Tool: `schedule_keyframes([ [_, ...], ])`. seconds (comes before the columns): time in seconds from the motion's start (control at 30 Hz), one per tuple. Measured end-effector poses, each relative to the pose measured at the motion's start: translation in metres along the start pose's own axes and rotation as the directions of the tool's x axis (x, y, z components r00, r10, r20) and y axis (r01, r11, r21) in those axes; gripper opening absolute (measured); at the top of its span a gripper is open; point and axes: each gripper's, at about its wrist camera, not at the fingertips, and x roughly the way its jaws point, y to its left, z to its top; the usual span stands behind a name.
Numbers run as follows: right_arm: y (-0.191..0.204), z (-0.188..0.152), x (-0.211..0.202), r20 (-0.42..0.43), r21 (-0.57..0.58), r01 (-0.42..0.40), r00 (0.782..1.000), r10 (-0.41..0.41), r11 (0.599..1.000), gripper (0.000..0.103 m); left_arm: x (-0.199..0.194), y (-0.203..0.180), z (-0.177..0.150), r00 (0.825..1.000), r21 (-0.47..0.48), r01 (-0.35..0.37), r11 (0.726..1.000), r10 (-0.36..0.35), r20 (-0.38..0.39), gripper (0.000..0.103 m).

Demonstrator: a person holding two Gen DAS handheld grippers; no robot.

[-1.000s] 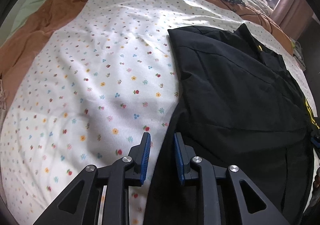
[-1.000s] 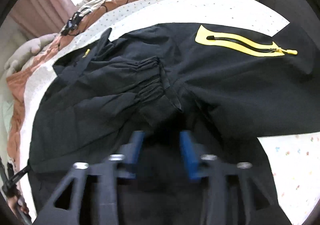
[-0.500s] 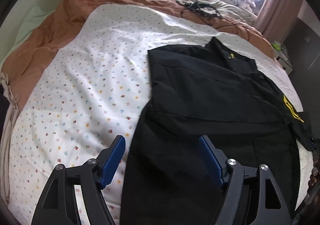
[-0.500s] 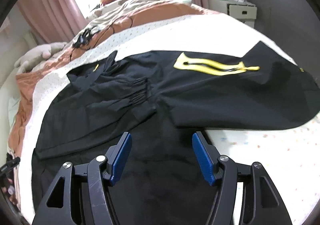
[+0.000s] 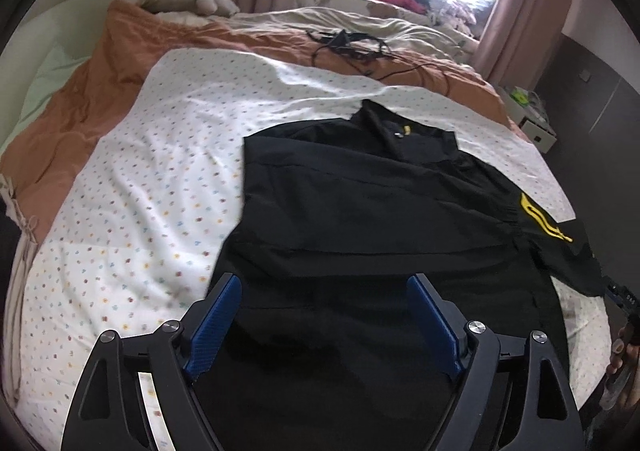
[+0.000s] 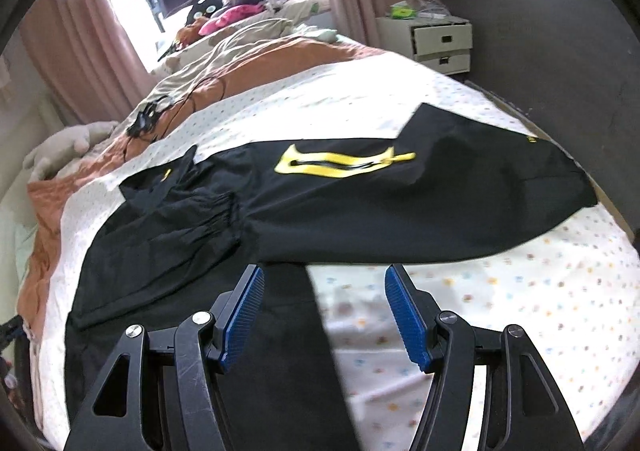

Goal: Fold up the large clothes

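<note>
The left gripper has its blue-padded fingers spread wide and holding nothing, above the black jacket, which lies flat ahead of and between them on the floral sheet of the bed. The right gripper is likewise wide open and empty; the jacket's hem edge runs between its fingers, the yellow zip pocket ahead.

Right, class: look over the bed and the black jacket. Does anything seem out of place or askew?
Yes. A tangle of black cables lies loose on the orange blanket, beyond the floral sheet. The black jacket is only part-folded: one sleeve lies across the body, while the side with the yellow zip pocket is spread out flat.
</note>
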Motion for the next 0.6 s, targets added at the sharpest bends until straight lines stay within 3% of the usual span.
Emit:
schedule_keyframes([
  [0.6,-0.121,0.0,-0.015,0.047,0.139,0.077,0.995,-0.084,0.987,0.063,0.029,-0.101,0.006,0.999,0.111,0.049,0.993,-0.046,-0.029,0.086],
])
